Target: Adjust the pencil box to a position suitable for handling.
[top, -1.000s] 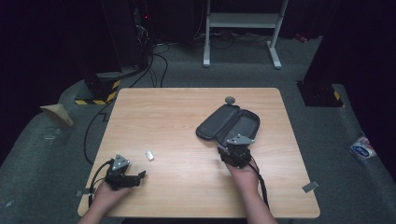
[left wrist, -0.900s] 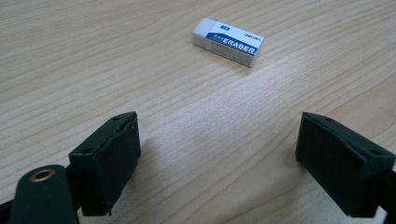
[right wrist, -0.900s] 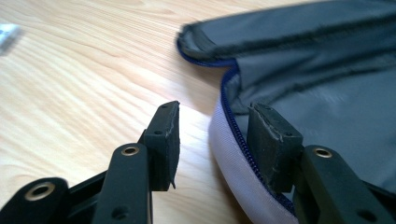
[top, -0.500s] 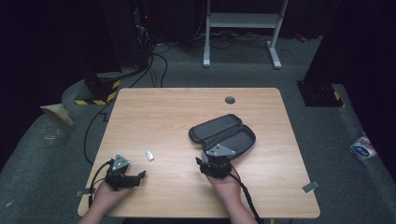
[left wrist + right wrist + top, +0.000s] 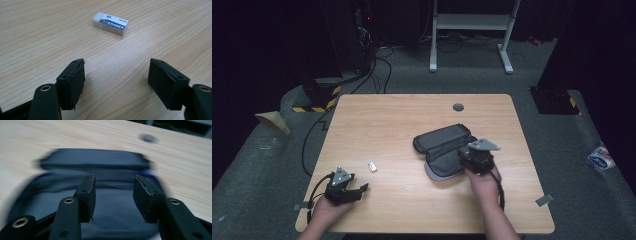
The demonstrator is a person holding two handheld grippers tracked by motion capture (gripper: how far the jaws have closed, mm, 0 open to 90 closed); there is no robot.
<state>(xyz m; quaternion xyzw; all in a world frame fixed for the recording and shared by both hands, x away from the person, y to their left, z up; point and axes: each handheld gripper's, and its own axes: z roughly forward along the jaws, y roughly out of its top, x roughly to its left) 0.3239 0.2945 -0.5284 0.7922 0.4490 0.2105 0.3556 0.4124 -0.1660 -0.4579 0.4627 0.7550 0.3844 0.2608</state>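
Eraser [image 5: 110, 23]: small white rectangular block with a dark blue printed sleeve, the word ERASER legible on its long side. It lies flat on the wooden table [image 5: 412, 115], towards the near left part of the top, ahead of the left gripper [image 5: 361, 188] and apart from it. In the left gripper view its jaws have just been closing, yet they stand apart with bare tabletop between them and nothing grasped.

Pencil case [image 5: 442, 147]: dark grey fabric pouch, oval in outline, lying unzipped with its lid half folded back and a blue edge showing at the seam. It rests right of the table's centre. The right gripper [image 5: 464, 152] hovers over its near end; the right gripper view is blurred, jaws parted above the grey lining, gripping nothing.
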